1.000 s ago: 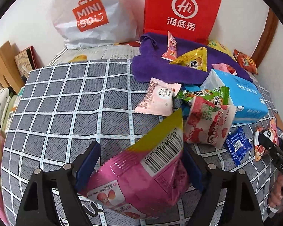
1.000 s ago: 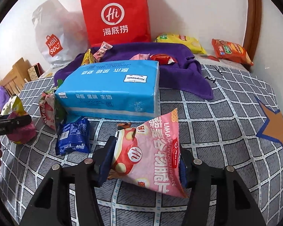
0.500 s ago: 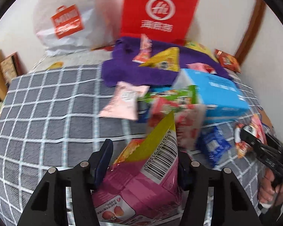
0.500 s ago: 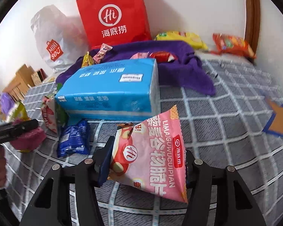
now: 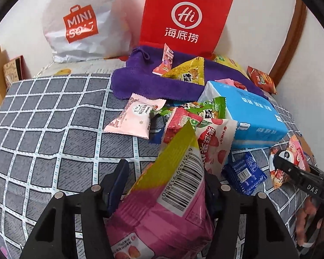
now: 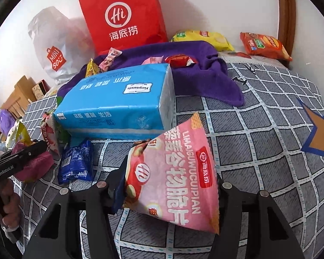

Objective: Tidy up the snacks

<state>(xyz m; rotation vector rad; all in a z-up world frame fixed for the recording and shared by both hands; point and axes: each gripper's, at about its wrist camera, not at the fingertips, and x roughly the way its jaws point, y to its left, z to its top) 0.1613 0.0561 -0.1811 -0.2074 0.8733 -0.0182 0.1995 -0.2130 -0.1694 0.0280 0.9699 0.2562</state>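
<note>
The left gripper (image 5: 164, 185) has its fingers (image 5: 118, 179) closed on a magenta snack bag (image 5: 162, 213), whose yellow sealed end with the barcode rises up and away from the fingers, so the bag's long axis runs roughly along the line of the fingers, tilted slightly right. The right gripper (image 6: 168, 185) likewise has its fingers (image 6: 121, 181) clamped on a pink crisp bag (image 6: 175, 179); that bag's long axis leans up toward the far side, its upper corner close to the lower edge of the blue tissue pack (image 6: 118, 99). Both bags are held above the checked bed cover (image 5: 54, 133) rather than resting on it, as far as the views show. Outward from the left fingers lies the loose pile: a strawberry-print packet (image 5: 213, 142), a green packet (image 5: 207, 108) and a pale pink packet (image 5: 136, 116), all just beside the near end of the tissue pack. A small blue packet (image 6: 75, 161) lies on the cover between the two grippers, nearer the left one. Beyond the pile, a purple cloth (image 5: 140, 79) carries a yellow triangular packet (image 5: 190, 73), and against the wall at the far edge of the bed stand a red paper bag (image 5: 185, 19) and a white shopping bag (image 5: 84, 23). The deciding relation, in the inspector's judgement, is that the cloth and the red bag lie straight ahead of both grippers, past the tissue pack; the right gripper appears to have the clearer line around the pack's right end.
</note>
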